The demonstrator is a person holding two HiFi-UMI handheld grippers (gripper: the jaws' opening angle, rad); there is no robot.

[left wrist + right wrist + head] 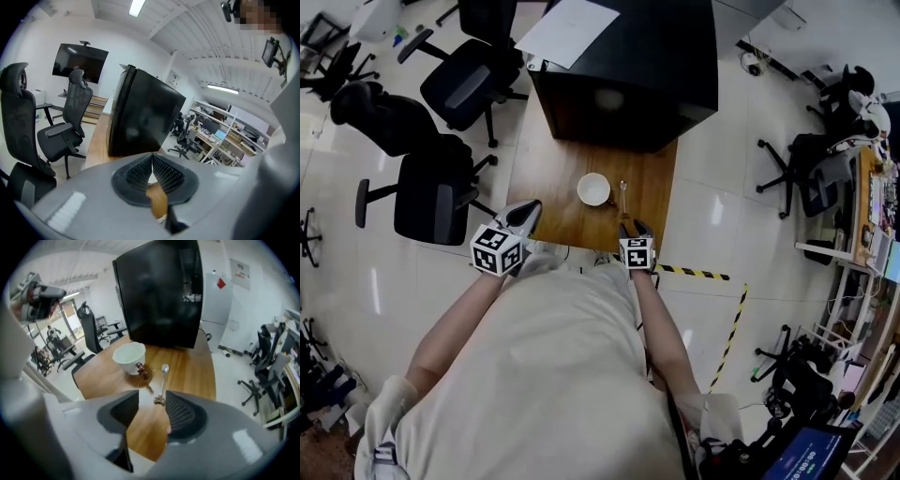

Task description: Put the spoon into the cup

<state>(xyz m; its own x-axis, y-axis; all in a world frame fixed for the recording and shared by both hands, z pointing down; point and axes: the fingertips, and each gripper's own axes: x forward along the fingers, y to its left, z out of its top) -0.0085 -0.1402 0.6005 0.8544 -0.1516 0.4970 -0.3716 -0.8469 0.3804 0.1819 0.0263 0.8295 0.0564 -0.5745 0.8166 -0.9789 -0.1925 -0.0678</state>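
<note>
A white cup (593,188) with a brown handle stands on the wooden table (548,169), just in front of a black cabinet. A metal spoon (623,197) lies flat to the right of it, bowl end away from me. In the right gripper view the cup (130,357) is ahead on the left and the spoon (162,382) runs toward me. My right gripper (152,399) is open, its jaws on either side of the spoon's handle end, not touching it. My left gripper (151,158) is shut and empty at the table's near left edge (523,217).
A big black cabinet (623,66) with a white sheet (567,30) on top takes up the far half of the table. Black office chairs (441,192) stand to the left. Yellow-black floor tape (703,274) runs on the right, with desks and more chairs beyond.
</note>
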